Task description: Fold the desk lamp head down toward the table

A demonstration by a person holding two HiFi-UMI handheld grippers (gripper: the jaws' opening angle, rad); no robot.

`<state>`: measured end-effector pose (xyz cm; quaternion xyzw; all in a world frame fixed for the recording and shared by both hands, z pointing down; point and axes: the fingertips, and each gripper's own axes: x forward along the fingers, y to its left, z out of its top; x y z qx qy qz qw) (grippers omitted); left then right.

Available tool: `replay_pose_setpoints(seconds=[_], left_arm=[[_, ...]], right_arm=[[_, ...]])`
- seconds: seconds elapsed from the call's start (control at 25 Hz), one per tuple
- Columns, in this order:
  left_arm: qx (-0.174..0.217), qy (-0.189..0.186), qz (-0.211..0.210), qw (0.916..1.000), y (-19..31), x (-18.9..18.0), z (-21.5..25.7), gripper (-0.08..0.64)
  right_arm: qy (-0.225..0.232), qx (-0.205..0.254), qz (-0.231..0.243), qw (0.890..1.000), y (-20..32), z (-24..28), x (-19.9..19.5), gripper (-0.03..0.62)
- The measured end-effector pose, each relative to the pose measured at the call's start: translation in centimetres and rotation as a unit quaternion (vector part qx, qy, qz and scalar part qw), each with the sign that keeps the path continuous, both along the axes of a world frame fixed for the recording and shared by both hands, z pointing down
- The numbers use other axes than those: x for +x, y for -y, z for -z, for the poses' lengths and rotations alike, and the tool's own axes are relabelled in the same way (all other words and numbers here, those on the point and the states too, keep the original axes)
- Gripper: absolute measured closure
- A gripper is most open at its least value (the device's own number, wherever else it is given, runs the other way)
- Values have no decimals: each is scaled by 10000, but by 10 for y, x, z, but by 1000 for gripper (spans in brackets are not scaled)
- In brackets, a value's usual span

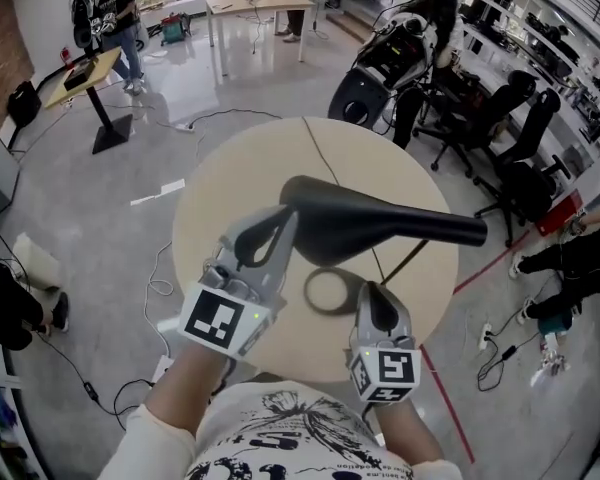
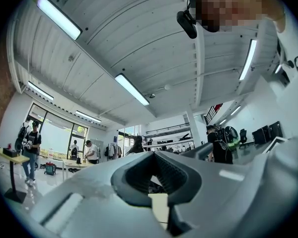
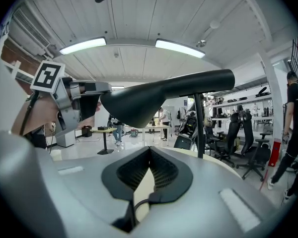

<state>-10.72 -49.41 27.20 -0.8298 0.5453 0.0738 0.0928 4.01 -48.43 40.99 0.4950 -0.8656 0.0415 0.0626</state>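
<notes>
Both my pairs of jaws are closed on nothing. My left gripper [image 1: 283,222] seems to touch the wide end of the lamp head [image 1: 380,223], which sits level above the table [image 1: 208,208]. My right gripper [image 1: 376,290] waits beneath it. The lamp head looks light, smooth and stiff-hinged, so I'd press on the wide end.

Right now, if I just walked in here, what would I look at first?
The big black lamp head stretches flat across the middle of the round tan table, high above its ring-shaped base. The left gripper reaches up to the head's wide end. The right gripper sits low near the table's near edge with its jaws together.
</notes>
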Motion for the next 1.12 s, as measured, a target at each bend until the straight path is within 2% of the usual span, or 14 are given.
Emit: replay_pose_setpoints(seconds=[0.28, 0.4, 0.52, 0.8, 1.12], left_arm=[[-368, 12, -100, 9993, -1, -4, -35, 554], [-600, -160, -192, 9979, 0, 1, -50, 554], [-849, -406, -348, 9950, 3, 6, -68, 554], [-1281, -467, -488, 9895, 2, 20, -106, 554], [-1810, -605, -651, 9795, 5, 35, -149, 554]], right_arm=[[19, -241, -161, 9996, -5, -22, -1, 583], [5, -330, -227, 9992, -8, -27, 7, 583], [-17, -459, -328, 9984, -12, -35, 15, 583], [-251, -792, -506, 9953, -26, -68, 20, 583], [-281, -1037, -748, 9914, -39, -83, 27, 583]])
